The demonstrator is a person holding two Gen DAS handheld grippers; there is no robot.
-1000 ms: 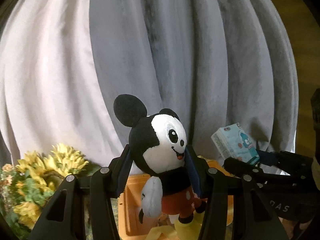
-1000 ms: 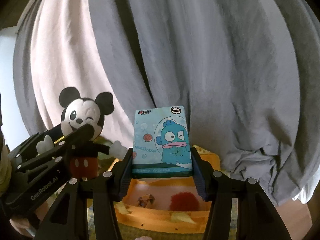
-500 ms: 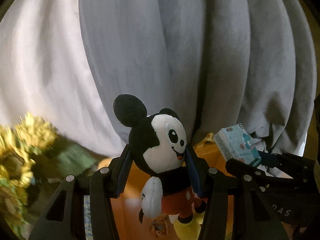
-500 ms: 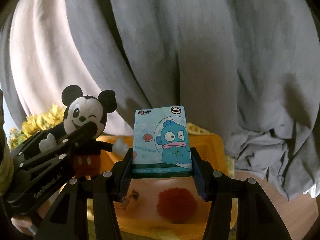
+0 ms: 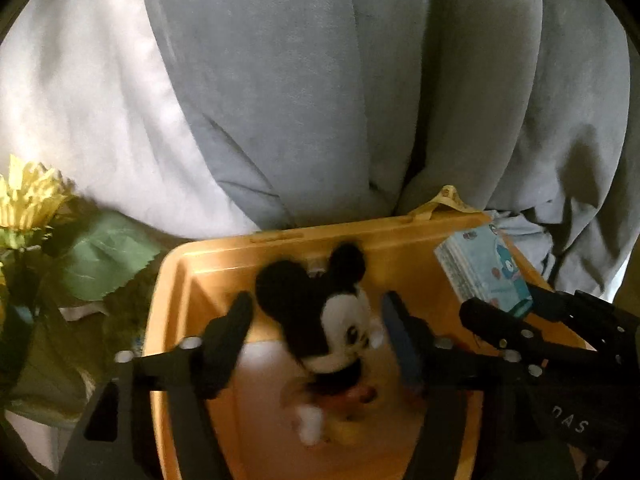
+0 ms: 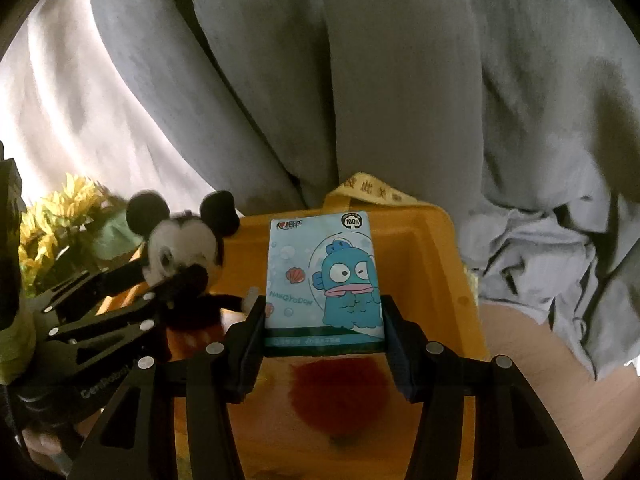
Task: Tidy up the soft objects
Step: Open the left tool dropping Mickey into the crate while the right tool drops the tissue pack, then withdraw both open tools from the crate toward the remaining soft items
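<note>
A Mickey Mouse plush (image 5: 328, 328) hangs blurred between the spread fingers of my left gripper (image 5: 316, 332), over the orange bin (image 5: 224, 252). The fingers no longer press on it. It also shows in the right wrist view (image 6: 184, 256). My right gripper (image 6: 324, 332) is shut on a light blue tissue pack (image 6: 324, 280) with a blue cartoon fish, held upright over the same bin (image 6: 436, 264). A red fluffy pompom (image 6: 340, 396) lies in the bin below the pack. The pack also shows in the left wrist view (image 5: 480, 276).
Grey and white curtains (image 5: 320, 88) hang right behind the bin. Yellow artificial flowers (image 5: 28, 200) with green leaves stand to the left of the bin. A wooden surface (image 6: 536, 380) lies to the right of it.
Both grippers have tilted down over the orange bin. My left gripper has opened and the Mickey plush has tipped and dropped lower between its fingers. The right gripper still holds the tissue pack.
</note>
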